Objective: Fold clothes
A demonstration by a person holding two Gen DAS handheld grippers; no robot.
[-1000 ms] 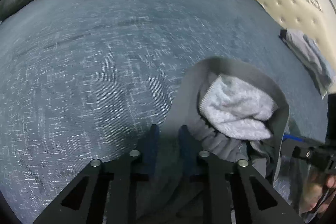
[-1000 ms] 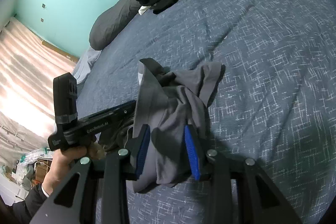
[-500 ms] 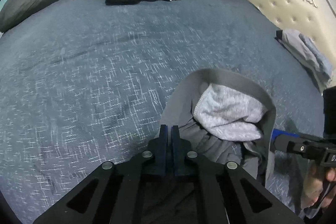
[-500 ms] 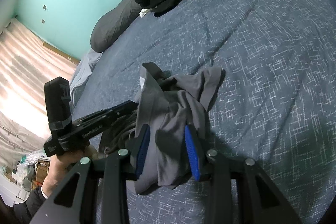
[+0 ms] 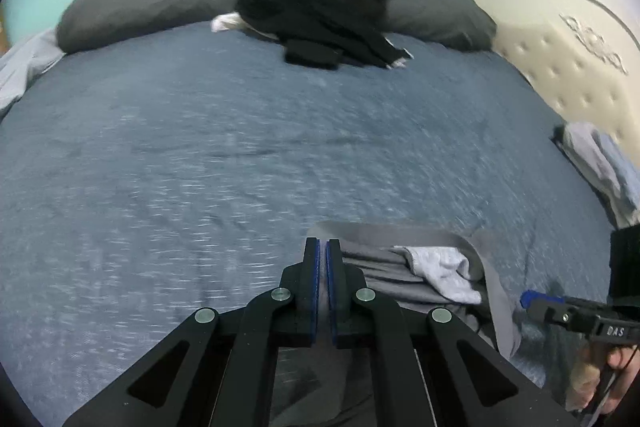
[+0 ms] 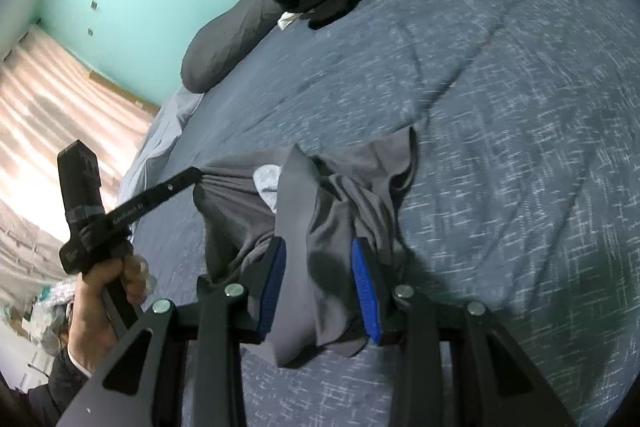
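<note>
So the grey garment (image 6: 320, 211) is bunched up on the blue bedspread (image 5: 200, 155), at the near edge of it, well apart from the black clothes pile (image 5: 320, 23) that's heaped against the dark grey pillow (image 5: 136, 3) at the far side. The left gripper (image 5: 322, 267) has its jaws clamped tight on a corner of the grey garment, and from the right wrist view you can see that corner pulled taut and lifted off the bedspread (image 6: 500, 107), with the person's hand (image 6: 100, 291) around the handle. The right gripper (image 6: 320, 267) sits over the near end of the garment with a fold of fabric draped between its blue pads (image 6: 362, 283); its jaws have just been opening a bit wider and the pads don't look to be squeezing the cloth. A lighter, fleecy inside patch (image 5: 440, 271) of the garment shows just beside the left gripper's tip. Past the far end of the bedspread is a cream tufted headboard (image 5: 560, 59), with some folded pale laundry (image 5: 604, 163) next to it.
</note>
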